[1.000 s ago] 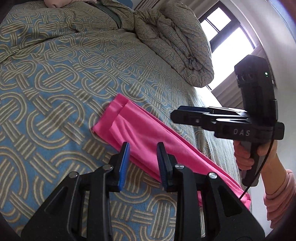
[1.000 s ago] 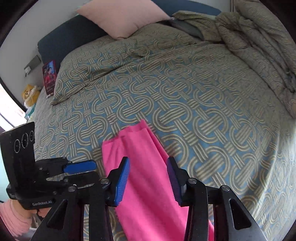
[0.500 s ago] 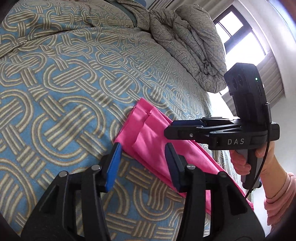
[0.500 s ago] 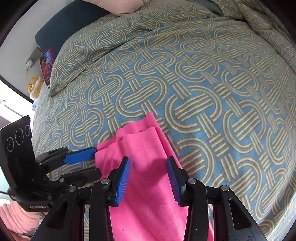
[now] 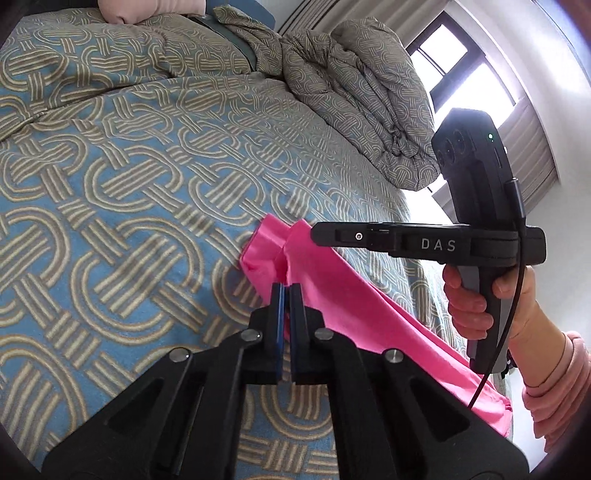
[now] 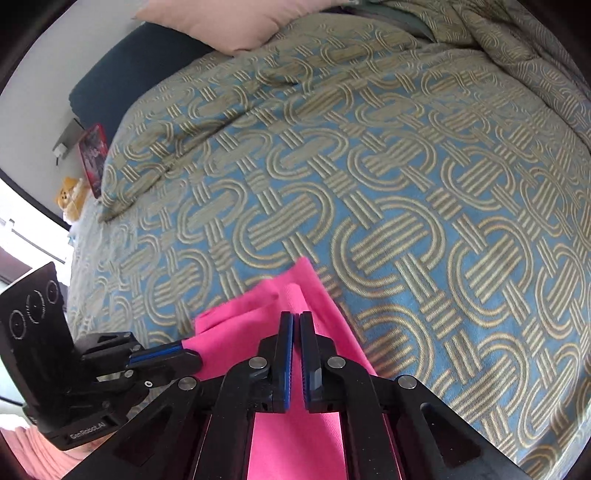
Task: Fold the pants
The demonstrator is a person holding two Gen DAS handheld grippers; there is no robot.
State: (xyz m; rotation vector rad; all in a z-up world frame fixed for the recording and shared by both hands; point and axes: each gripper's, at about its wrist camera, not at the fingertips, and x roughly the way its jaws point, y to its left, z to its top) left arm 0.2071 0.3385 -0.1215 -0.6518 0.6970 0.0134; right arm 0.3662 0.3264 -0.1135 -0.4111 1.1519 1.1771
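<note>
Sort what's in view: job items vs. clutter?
Job:
pants
left tool, shut on pants
right tool, shut on pants
bedspread, the work surface

Clutter:
duvet
pillow
book
plush toy

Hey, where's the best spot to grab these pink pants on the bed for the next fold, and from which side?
Grip the pink pants at the far end's two corners, one gripper each, coming in low along the strip from its near end. That end lies flat and layered on the bedspread, so pinching corners catches all layers. Left gripper and right gripper look pinched there.
</note>
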